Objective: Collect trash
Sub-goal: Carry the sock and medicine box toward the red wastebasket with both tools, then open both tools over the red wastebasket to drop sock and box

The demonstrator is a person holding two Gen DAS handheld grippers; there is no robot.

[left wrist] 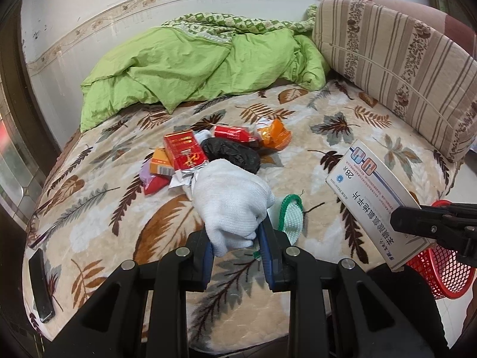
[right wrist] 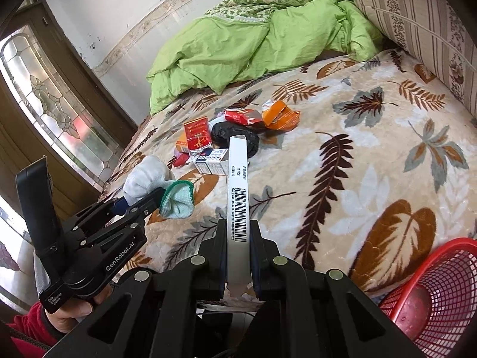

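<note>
Two loads are clamped: your left gripper (left wrist: 238,243) jaws pinch the white glove (left wrist: 231,205), right gripper (right wrist: 238,249) jaws the medicine box (right wrist: 238,191); either could slip before reaching the red basket (right wrist: 441,292), lower right.

Home bedroom. Bed (left wrist: 298,161) with a leaf-print fleece blanket straight ahead of the tool; crumpled green quilt (left wrist: 193,68) at its far end. Striped floral cushion (left wrist: 396,62) far right against the headboard. Wallpaper border (left wrist: 119,12) on the wall beyond, glass-panel wooden door (right wrist: 50,101) left, red mesh wastebasket (right wrist: 441,295) near right.
</note>
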